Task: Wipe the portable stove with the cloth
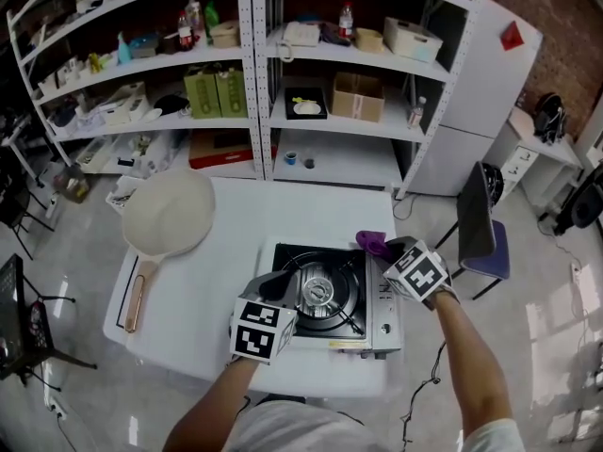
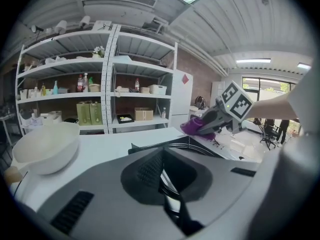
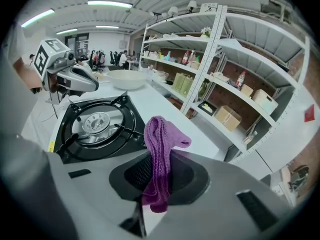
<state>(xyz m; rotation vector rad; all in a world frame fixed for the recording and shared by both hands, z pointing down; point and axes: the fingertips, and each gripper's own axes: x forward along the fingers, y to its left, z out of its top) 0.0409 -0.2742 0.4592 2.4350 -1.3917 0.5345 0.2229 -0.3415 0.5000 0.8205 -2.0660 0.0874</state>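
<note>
Cloth | clamped between right gripper jaws | at stove corner

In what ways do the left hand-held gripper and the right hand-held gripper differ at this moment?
The right hand-held gripper is shut on a purple cloth. The left hand-held gripper has no cloth and seems to pinch the rim of the stove. The right one is at the stove's far right corner, while the left one is at its near left side. Both carry a cube with square markers and sit at the stove's edge.
</note>
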